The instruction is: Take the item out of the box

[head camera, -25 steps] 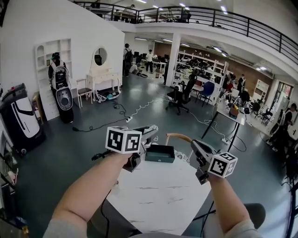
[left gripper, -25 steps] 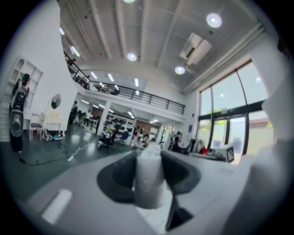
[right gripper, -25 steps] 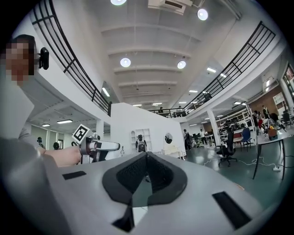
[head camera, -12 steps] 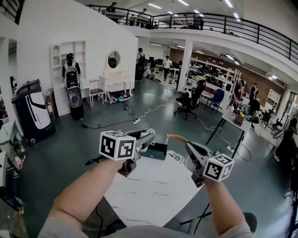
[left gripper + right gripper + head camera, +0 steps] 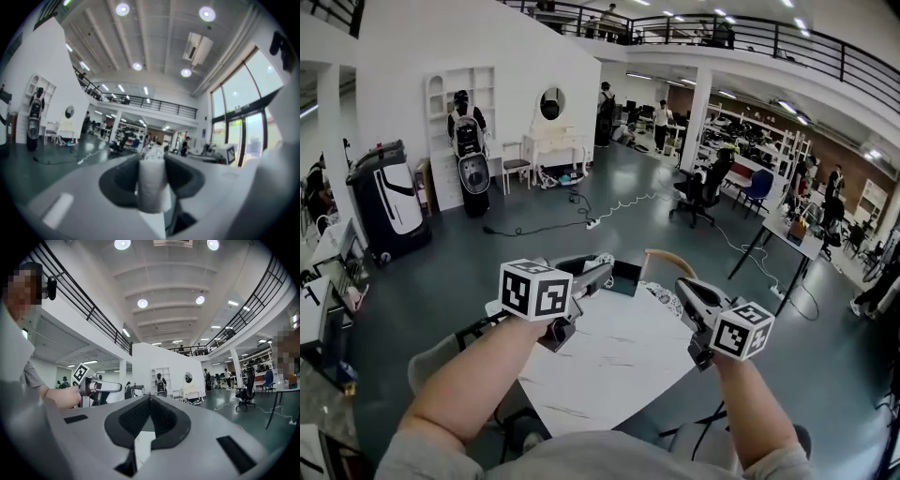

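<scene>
My left gripper (image 5: 602,272) reaches level over the far edge of the round white table (image 5: 609,375), shut on a white rolled item (image 5: 602,260) with a lacy top. In the left gripper view that white item (image 5: 152,187) fills the gap between the dark pads of the left gripper (image 5: 152,158). The dark open box (image 5: 627,275) sits just behind the left jaws, mostly hidden by them. My right gripper (image 5: 682,287) hovers to the right of the box with nothing in it. In the right gripper view its tips (image 5: 149,398) meet, and the left gripper (image 5: 101,387) shows to the left.
A curved wooden chair back (image 5: 667,261) stands behind the table's far edge. Another chair (image 5: 441,352) sits at the table's left. Beyond lies a dark floor with cables (image 5: 581,220), a black-and-white machine (image 5: 389,202) and a desk (image 5: 787,234) at the right.
Both hands have travelled sideways across the table, the left still gripping the white item. The box, in plain view right of the left jaws before, now sits mostly behind them.
</scene>
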Demonstrator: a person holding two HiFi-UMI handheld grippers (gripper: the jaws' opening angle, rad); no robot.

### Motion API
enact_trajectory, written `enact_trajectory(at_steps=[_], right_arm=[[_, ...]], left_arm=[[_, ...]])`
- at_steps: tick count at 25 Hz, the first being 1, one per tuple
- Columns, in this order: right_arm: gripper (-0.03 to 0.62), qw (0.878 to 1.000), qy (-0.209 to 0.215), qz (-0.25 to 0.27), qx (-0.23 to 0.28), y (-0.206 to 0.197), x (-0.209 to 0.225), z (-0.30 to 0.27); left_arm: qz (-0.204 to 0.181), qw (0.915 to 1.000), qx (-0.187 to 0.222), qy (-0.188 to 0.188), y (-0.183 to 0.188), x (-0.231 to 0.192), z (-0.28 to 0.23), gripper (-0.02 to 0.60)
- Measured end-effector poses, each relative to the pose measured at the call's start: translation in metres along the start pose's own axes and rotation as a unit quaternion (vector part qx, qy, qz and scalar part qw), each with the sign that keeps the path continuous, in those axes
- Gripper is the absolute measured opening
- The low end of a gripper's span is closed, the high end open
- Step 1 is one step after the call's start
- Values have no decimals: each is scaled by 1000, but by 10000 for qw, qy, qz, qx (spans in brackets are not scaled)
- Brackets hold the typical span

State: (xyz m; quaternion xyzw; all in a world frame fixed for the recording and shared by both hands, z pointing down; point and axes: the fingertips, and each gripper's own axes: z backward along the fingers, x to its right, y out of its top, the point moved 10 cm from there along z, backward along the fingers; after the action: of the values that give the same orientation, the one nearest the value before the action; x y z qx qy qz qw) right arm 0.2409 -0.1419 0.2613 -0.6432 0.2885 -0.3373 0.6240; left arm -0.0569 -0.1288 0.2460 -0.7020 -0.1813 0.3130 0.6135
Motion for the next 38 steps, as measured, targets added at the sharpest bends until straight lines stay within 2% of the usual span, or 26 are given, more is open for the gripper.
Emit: enact_trajectory(at_steps=[12, 20, 27, 38], right_arm=[[8, 9997, 70, -194, -138, -29, -13, 2], [8, 9984, -57, -549, -82, -63, -32, -18], [8, 9974, -153, -681, -190, -86, -51, -43], [8, 9972, -260, -670, -222, -94, -50, -60]], left_arm=[[73, 9999, -131, 15, -59, -1, 26, 161], [69, 9998, -131, -90, -87, -34, 57, 161], [63, 9996, -92, -240, -91, -61, 83, 161], [102, 9996, -37, -256, -90, -81, 89, 161]])
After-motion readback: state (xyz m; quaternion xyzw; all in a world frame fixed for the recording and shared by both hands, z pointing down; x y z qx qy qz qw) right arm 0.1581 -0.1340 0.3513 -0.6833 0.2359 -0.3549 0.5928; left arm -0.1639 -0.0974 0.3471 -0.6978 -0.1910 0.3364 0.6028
